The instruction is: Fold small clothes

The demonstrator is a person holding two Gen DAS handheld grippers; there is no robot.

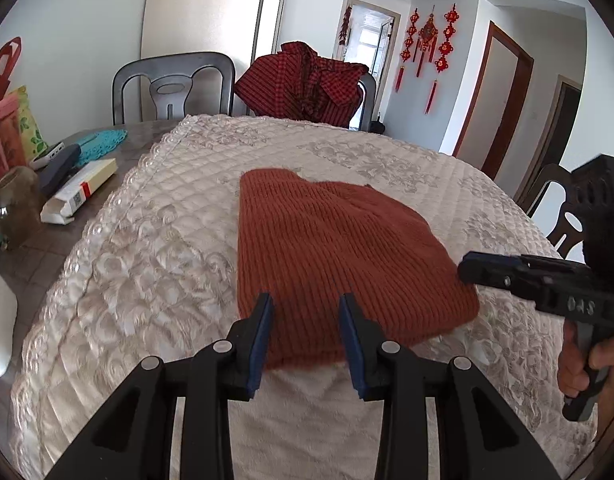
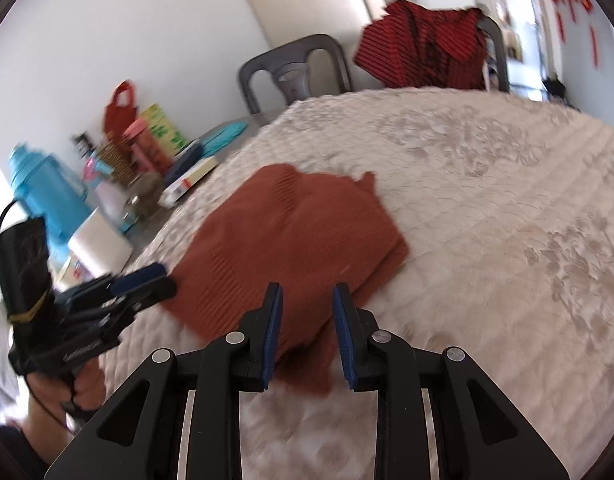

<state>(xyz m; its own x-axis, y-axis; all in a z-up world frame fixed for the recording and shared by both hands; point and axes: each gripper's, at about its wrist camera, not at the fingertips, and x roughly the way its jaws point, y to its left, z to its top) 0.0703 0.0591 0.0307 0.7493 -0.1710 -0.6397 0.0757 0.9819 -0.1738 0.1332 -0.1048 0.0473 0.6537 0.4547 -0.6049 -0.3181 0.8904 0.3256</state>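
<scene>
Lying flat: rust knit sweater (image 1: pixel 339 264), folded, on quilted cream cover (image 1: pixel 155 240) at centre of the left wrist view.
Left gripper (image 1: pixel 307 320): jaws apart, nothing between them, hovering over the sweater's near edge at 6 o'clock.
Right gripper (image 2: pixel 307 312): jaws apart, nothing held, over the sweater's near corner; in the left view it sits at 3 o'clock, tip beside the sweater's right edge.
Chair, 12 o'clock: red checked garment (image 1: pixel 307 80) draped over the back.
Table edge, 9 o'clock: white carton (image 1: pixel 79 190).
</scene>
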